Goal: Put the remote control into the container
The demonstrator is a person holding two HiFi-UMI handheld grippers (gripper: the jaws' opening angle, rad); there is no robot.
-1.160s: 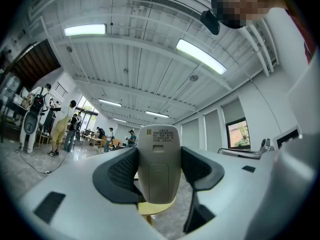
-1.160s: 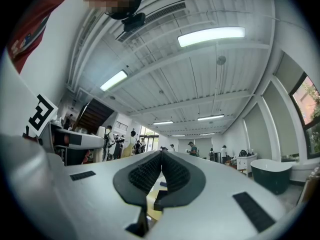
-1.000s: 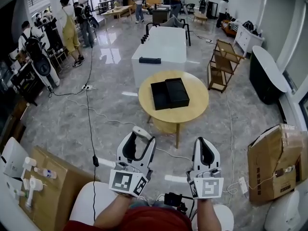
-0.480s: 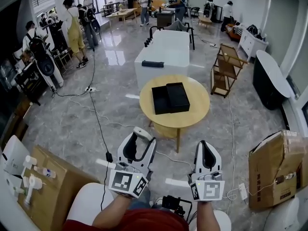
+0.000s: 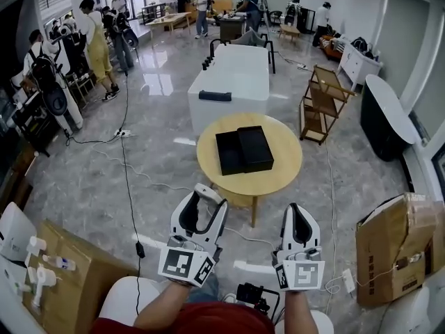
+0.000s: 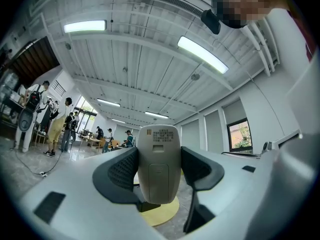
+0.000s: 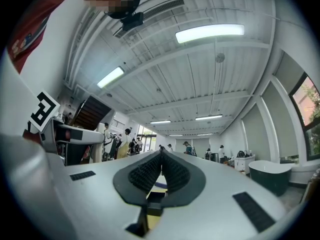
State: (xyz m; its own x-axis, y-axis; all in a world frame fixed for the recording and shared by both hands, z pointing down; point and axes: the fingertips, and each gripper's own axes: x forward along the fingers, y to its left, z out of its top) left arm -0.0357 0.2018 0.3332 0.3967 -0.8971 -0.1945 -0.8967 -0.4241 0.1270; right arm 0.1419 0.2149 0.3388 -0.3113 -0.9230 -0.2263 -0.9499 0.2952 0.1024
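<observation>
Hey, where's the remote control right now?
The remote control is clamped between the fingers of the left gripper, low and left of centre in the head view, in the air short of the round table carrying the black container.

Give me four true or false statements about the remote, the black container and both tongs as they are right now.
1. The left tongs grip the remote control. True.
2. The right tongs hold something. False: they are shut on nothing.
3. The black container sits on the round wooden table. True.
4. The remote control lies inside the container. False: it is in the left tongs, short of the table.
</observation>
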